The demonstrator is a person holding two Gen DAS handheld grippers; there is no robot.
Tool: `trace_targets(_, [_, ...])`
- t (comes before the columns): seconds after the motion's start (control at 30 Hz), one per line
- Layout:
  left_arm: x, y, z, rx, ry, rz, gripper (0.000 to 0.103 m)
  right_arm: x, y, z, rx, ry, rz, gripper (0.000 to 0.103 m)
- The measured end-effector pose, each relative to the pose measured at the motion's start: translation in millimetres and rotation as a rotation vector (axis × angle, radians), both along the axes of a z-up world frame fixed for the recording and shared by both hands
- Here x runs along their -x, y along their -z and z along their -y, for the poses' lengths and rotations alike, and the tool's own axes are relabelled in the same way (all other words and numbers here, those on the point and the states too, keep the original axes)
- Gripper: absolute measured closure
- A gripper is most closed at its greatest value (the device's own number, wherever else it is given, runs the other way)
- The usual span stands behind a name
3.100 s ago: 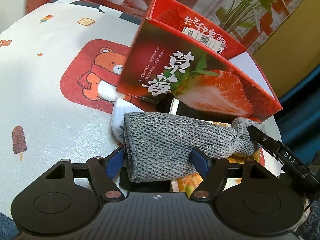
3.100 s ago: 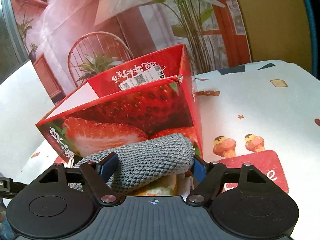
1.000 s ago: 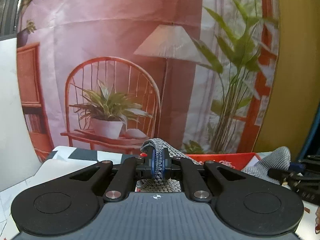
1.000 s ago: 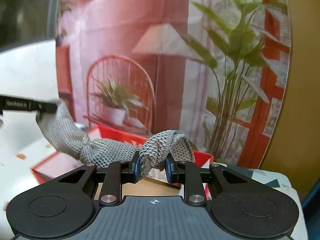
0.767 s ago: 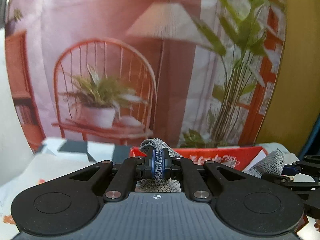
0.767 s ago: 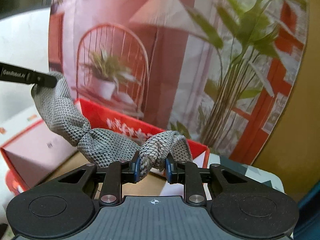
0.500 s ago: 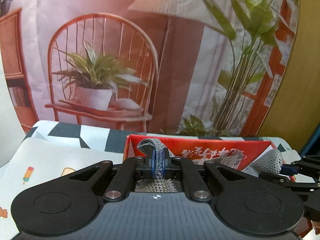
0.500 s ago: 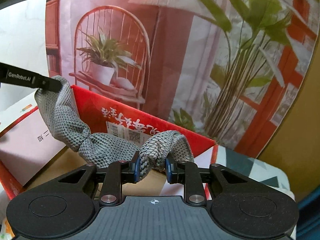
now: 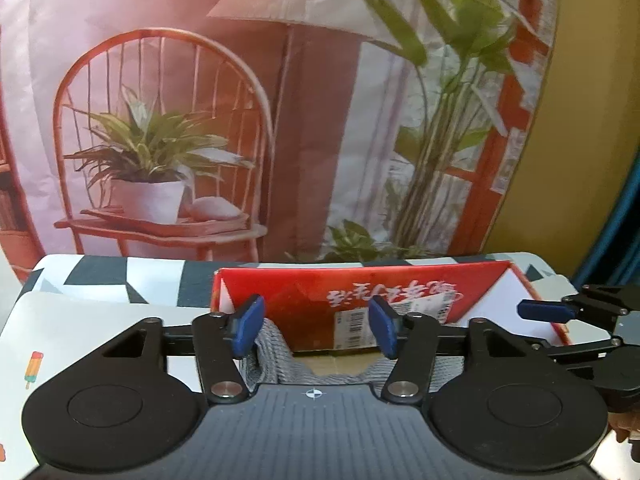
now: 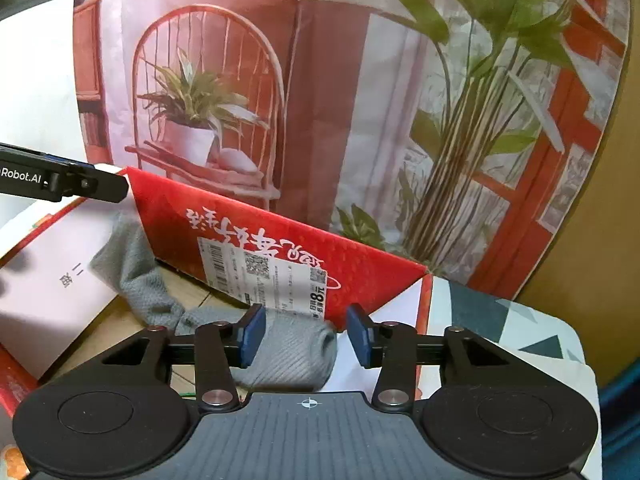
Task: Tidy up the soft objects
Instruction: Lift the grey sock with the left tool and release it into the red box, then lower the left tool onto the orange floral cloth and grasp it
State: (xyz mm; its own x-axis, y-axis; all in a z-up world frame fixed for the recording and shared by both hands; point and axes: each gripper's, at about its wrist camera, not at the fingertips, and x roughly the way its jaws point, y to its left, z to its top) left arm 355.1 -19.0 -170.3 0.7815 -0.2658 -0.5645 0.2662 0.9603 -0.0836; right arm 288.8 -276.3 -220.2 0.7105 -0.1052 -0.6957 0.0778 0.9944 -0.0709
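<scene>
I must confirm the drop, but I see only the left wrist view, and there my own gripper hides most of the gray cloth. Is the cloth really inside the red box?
Observer: Yes. In the right wrist view, the gray knitted cloth lies on the brown floor of the red strawberry box.
Operator: Does the right gripper hold it?
Observer: No. The right gripper has its jaws open, wider than the cloth end below them.
Operator: And where is the other end?
Observer: It leans up in the corner by the white side wall. It is below a fingertip of the left gripper and does not touch it.
</scene>
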Motion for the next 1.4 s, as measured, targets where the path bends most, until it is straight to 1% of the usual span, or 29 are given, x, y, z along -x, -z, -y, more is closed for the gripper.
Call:
trace_targets(0.07, [7,-4,0,-0.005,0.006,0.01,0.036,5,-3,-2,-0.006,0.0,0.01,0.06])
trace_targets(0.2, [21,-8,-2,-0.002,0.021,0.004,0.031,19,-12,-7,-0.039,0.007,0.042,0.059])
trace_targets(0.3, [35,-11,-6,-0.001,0.022,0.001,0.016,30,-18,-11,-0.065,0.009,0.065,0.055])
trace_targets(0.33, [40,-13,-7,-0.001,0.023,0.003,0.007,34,-20,-13,-0.071,0.01,0.073,0.051])
trace_targets(0.37, [45,-14,-8,-0.007,0.022,0.006,0.0,39,-22,-15,-0.076,0.01,0.082,0.048])
trace_targets(0.4, [51,-15,-9,-0.016,0.015,0.008,0.0,44,-24,-17,-0.081,0.01,0.09,0.045])
trace_targets(0.47, [60,-16,-10,-0.034,0.011,0.0,0.0,52,-27,-19,-0.093,0.015,0.108,0.025])
trace_targets(0.5, [64,-17,-11,-0.036,0.011,-0.004,0.0,57,-30,-21,-0.097,0.024,0.117,0.021])
trace_targets(0.53, [70,-17,-12,-0.034,0.011,-0.007,0.0,62,-31,-22,-0.102,0.034,0.127,0.014])
trace_targets(0.57, [75,-18,-13,-0.031,0.012,-0.012,0.0,66,-34,-23,-0.11,0.044,0.136,0.009])
trace_targets(0.67, [96,-17,-16,-0.019,-0.007,-0.02,0.0,82,-40,-27,-0.132,0.075,0.169,0.001])
trace_targets(0.83, [132,-7,-22,0.018,-0.012,-0.038,0.0,115,-47,-35,-0.148,0.1,0.228,0.0])
trace_targets(1.0, [160,16,-30,0.055,-0.026,-0.099,0.0,147,-41,-44,-0.174,0.107,0.245,0.0])
trace_targets(1.23, [185,49,-35,0.064,-0.038,-0.183,0.0,185,-9,-60,-0.188,0.099,0.18,0.001])
trace_targets(1.4, [197,67,-30,0.097,-0.03,-0.218,0.001,205,18,-67,-0.215,0.115,0.117,0.002])
